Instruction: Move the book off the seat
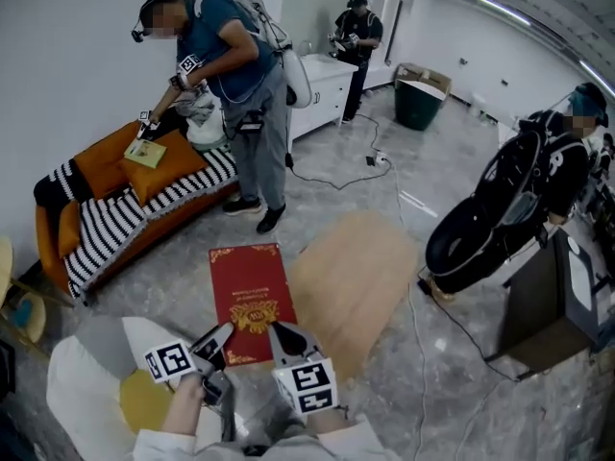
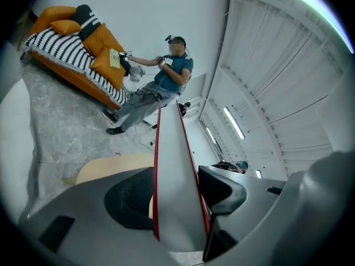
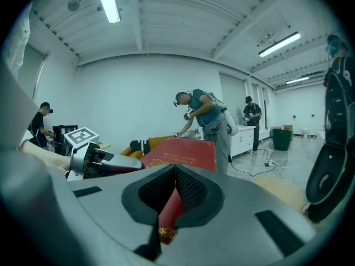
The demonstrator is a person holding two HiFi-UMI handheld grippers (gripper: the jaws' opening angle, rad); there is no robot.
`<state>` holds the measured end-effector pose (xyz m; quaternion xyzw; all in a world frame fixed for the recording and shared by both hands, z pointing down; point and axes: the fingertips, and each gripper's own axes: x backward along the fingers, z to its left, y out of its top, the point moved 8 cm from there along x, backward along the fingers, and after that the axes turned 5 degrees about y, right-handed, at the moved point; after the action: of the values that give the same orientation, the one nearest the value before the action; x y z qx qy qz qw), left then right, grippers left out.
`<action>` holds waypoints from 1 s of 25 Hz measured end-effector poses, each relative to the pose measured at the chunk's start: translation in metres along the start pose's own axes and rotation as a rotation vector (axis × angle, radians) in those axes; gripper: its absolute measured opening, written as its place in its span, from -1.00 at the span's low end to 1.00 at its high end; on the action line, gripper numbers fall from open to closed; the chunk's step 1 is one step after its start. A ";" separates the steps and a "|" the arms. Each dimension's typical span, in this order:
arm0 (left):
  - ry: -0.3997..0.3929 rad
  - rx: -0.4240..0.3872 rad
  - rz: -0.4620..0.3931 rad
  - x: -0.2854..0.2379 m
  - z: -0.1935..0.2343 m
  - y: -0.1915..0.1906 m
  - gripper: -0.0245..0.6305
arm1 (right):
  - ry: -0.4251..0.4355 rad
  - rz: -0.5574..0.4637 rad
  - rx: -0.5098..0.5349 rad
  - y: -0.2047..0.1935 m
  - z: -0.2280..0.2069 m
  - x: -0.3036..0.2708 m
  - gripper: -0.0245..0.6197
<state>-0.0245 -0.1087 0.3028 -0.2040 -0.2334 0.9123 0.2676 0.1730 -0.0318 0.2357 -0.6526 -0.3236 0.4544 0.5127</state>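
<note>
A red book with gold print hangs flat over the grey floor, just left of a round tan seat. Both my grippers hold its near edge. My left gripper is clamped on the near left corner, and my right gripper on the near right part. In the left gripper view, the book runs edge-on between the pads, white pages between red covers. The tan seat lies beyond it. In the right gripper view, the red cover rises out of the shut jaws.
A white chair with a yellow cushion is at my lower left. A person with grippers bends over an orange sofa with a striped throw. A black stroller and a dark cabinet stand at right. Cables cross the floor.
</note>
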 end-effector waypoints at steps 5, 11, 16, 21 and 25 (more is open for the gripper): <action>-0.042 -0.034 0.056 -0.057 -0.035 -0.015 -0.16 | -0.064 -0.007 -0.019 -0.002 -0.055 0.027 -0.89; -0.074 -0.037 0.106 -0.120 -0.062 -0.035 -0.16 | -0.130 -0.014 -0.033 -0.008 -0.114 0.050 -0.89; -0.088 -0.052 0.142 -0.151 -0.079 -0.057 -0.16 | -0.174 -0.004 -0.061 -0.022 -0.147 0.071 -0.89; -0.087 -0.053 0.186 -0.170 -0.087 -0.079 -0.16 | -0.204 0.007 -0.093 -0.034 -0.166 0.089 -0.89; -0.081 -0.051 0.220 -0.183 -0.087 -0.091 -0.16 | -0.238 0.020 -0.119 -0.044 -0.180 0.097 -0.89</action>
<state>0.1960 -0.1202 0.3262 -0.1982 -0.2434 0.9374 0.1511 0.3777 -0.0015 0.2639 -0.6265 -0.4021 0.5139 0.4263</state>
